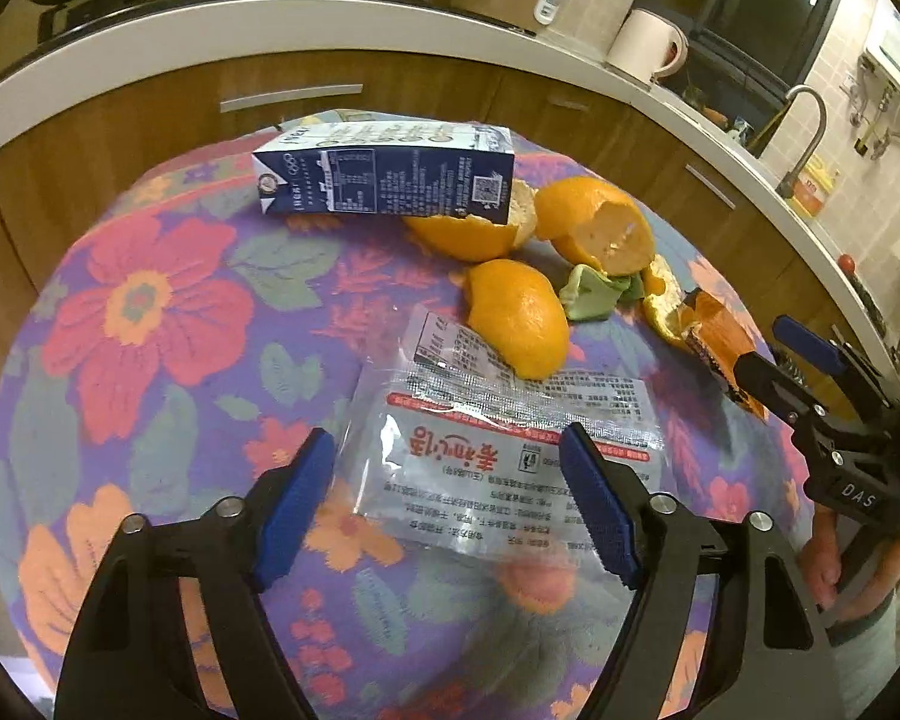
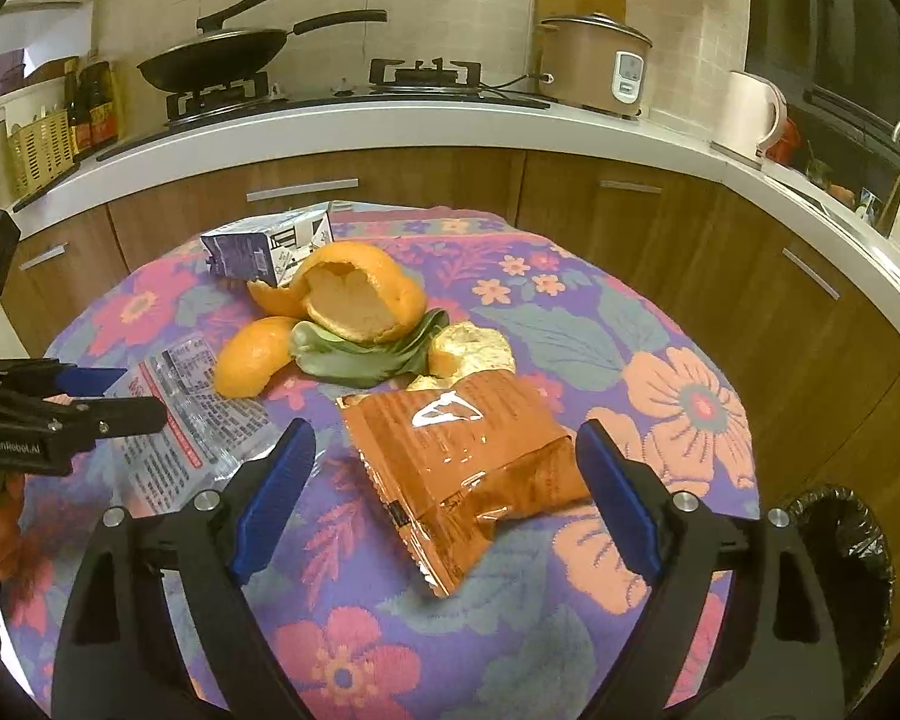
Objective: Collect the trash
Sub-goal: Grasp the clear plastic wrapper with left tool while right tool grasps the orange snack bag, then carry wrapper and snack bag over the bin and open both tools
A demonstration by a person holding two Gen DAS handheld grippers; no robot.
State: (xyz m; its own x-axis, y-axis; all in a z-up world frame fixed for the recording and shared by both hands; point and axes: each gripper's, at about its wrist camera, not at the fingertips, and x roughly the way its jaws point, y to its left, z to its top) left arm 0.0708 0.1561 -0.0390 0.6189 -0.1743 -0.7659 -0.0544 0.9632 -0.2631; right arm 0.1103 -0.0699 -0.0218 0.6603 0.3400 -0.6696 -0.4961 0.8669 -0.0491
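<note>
**Two open grippers poised over wrappers on a flowered table**

The left gripper (image 1: 450, 498) hangs over the table with its blue-padded jaws spread wide and nothing clamped. Between and just beyond its fingers lies a clear plastic wrapper (image 1: 498, 444) printed with red and black text, flat on the cloth; the pads do not press on it.

The right gripper (image 2: 444, 498) is likewise spread apart and holding nothing. A crumpled brown snack bag (image 2: 462, 456) lies between its two fingers, slightly raised at one end, with a gap on either side between bag and pads.

Beyond both wrappers, towards the middle of the table, sits a heap of orange peel (image 2: 360, 294) in several curved pieces, with a green leafy scrap (image 2: 354, 354) tucked among them. One peel piece (image 1: 519, 318) touches the far corner of the clear wrapper. Behind the peel, a blue and white drink carton (image 1: 384, 174) lies on its side.

All of this rests on a round table covered by a purple cloth (image 1: 150, 324) with large pink and orange flowers. At the table's right edge, seen from the right wrist, is a bin lined with a black bag (image 2: 840, 546). A kitchen counter (image 2: 390, 126) curves behind.
</note>
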